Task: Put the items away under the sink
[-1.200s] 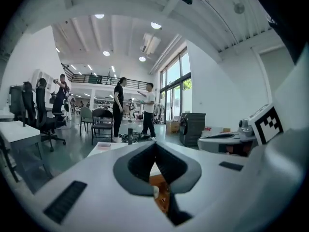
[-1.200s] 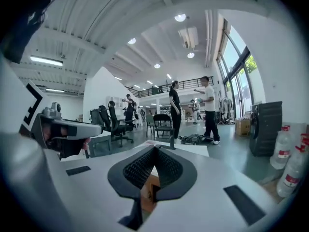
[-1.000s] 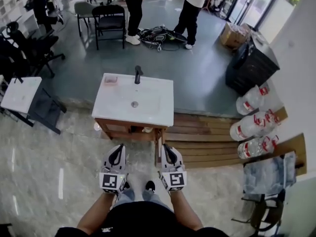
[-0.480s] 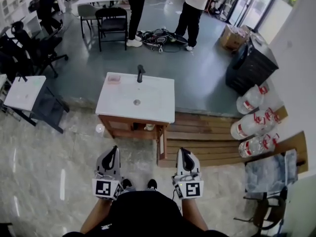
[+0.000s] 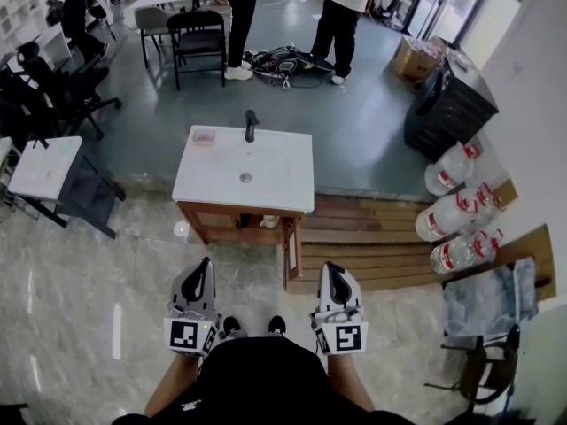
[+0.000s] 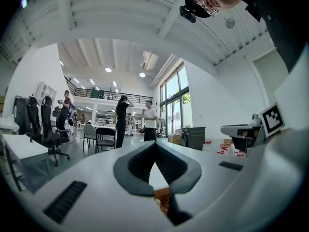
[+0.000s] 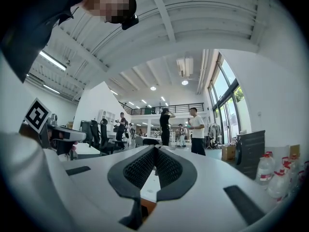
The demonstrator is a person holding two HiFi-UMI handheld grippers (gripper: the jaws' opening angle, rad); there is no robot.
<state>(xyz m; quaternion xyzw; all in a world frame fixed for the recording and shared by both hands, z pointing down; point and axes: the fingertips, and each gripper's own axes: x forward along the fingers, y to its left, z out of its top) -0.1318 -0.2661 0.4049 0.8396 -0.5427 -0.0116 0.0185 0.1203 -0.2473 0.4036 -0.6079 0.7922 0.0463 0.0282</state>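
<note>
Before the sink [image 5: 270, 159] — faucet [image 5: 251, 124] at its far edge — left claw [image 5: 205, 265] and right claw [image 5: 330, 269] point forward, both closed, empty.

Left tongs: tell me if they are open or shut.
Shut: the left tongs show tips touching in the left gripper view, nothing between them.

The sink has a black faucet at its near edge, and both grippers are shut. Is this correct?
No: the head view shows the black faucet at the far edge of the sink. The left gripper and right gripper are shut.
</note>
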